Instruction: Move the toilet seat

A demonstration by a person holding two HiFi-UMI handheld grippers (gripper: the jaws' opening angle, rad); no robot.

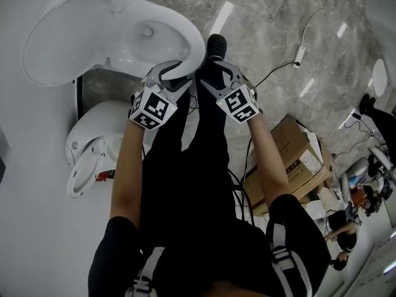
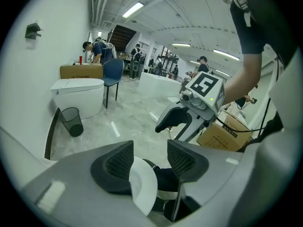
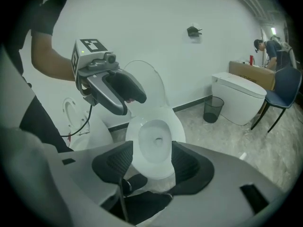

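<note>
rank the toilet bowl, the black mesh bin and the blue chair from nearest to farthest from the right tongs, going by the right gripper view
1. toilet bowl, straight ahead, framed between the right tongs.
2. black mesh bin, farther off to the right, by the wall.
3. blue chair, far right, beyond the second toilet.

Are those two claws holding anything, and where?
Nothing is held: the left gripper and right gripper are open, the toilet rim merely between the left one's jaws.
</note>
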